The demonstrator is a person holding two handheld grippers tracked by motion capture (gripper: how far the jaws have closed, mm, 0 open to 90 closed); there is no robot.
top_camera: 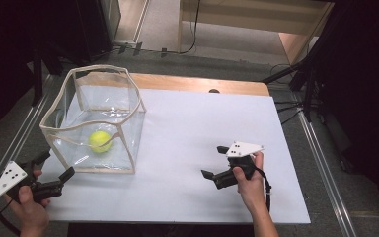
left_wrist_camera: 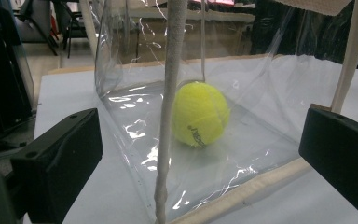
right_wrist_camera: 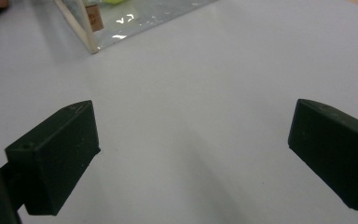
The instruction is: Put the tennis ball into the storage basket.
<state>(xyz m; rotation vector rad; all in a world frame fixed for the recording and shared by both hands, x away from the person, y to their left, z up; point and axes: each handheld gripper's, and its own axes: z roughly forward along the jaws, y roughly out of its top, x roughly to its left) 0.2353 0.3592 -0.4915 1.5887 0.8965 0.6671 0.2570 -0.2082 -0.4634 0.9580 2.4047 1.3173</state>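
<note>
A yellow-green tennis ball [top_camera: 99,141] lies on the bottom of a clear plastic bag [top_camera: 128,113] with cream fabric edging, standing open-topped at the left of the white sheet [top_camera: 202,123]. My left gripper [top_camera: 56,165] is open just off the bag's near left corner, jaws pointed at it, apart from it. In the left gripper view the ball [left_wrist_camera: 199,113] shows through the clear wall behind a cream edge strip [left_wrist_camera: 170,93], between my wide jaws [left_wrist_camera: 200,158]. My right gripper [top_camera: 214,161] is open and empty over bare sheet at the right, also seen from its own camera [right_wrist_camera: 193,149].
The bag's near corner [right_wrist_camera: 81,25] sits at the top left of the right gripper view. A wooden table edge [top_camera: 202,84] borders the sheet at the back. Metal rails [top_camera: 321,163] run along both sides, and dark stand legs [top_camera: 296,74] rise at the back right.
</note>
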